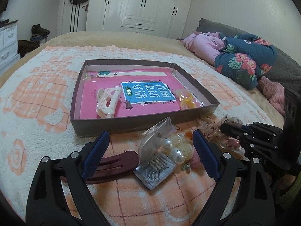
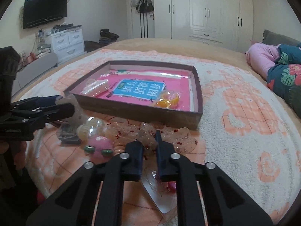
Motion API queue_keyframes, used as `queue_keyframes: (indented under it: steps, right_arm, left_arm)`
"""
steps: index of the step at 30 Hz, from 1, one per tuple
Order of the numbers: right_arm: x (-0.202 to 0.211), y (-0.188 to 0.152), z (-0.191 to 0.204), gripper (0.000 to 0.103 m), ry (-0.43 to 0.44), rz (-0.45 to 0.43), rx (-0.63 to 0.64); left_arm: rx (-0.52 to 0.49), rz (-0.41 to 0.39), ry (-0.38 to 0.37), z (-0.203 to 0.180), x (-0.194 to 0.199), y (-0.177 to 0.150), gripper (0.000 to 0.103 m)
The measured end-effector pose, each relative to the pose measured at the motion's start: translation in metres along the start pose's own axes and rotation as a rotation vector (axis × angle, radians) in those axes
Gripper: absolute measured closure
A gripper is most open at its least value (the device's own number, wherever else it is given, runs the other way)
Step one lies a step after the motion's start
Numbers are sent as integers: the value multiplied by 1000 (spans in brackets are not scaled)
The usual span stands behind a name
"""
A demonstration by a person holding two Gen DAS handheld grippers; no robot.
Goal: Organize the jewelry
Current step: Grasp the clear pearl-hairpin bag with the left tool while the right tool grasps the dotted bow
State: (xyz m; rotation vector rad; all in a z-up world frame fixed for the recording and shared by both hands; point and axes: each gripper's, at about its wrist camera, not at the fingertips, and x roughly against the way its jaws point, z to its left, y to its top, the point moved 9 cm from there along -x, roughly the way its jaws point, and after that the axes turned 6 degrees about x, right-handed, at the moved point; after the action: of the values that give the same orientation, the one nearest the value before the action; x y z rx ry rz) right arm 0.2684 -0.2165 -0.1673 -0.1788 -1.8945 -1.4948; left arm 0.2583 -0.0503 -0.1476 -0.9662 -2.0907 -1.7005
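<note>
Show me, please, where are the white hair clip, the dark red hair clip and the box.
white hair clip point(image 1: 108, 101), left wrist view, on its studded top.
dark red hair clip point(image 1: 114, 166), left wrist view, on its slotted body.
box point(image 1: 120, 125), left wrist view, on its near wall.

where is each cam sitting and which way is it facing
Left wrist: on the left gripper, looking across the bed at bagged jewelry between its open fingers; right gripper shows at right.
Right wrist: on the right gripper, shut on a clear bag; left gripper shows at left.
Shared: the box, wardrobe.
</note>
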Motion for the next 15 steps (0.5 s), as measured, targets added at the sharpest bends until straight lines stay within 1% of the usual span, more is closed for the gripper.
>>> queue_keyframes:
  steps: [1,3,7,9,10,12,13,15]
  right_arm:
    - [1,0,1,94,-2,-4,1]
    - [5,1,-2,95,-13,-18,-5]
    - [14,4,-10,95,-36,-53,-29]
    - [20,7,-16,95,-53,-77,-44]
    - [22,8,-18,95,-56,-86,-50]
    - [25,9,-22,95,-59,-96,-62]
    - [26,9,-24,95,-63,-101,-66]
    - [29,9,-26,95,-64,-109,-73]
  left_arm:
    - [0,3,3,0,-1,0,23]
    - [0,9,1,-1,-3,0,29]
    - [-10,13,-2,-5,-5,0,38]
    - [-15,19,-1,-6,-7,-1,53]
    - [-18,25,1,-7,-8,-1,57]
    - [-24,30,-2,-7,-9,-3,74]
    - [-29,32,-1,-8,-9,-3,77]
    - [-41,28,-1,-11,-8,-4,77]
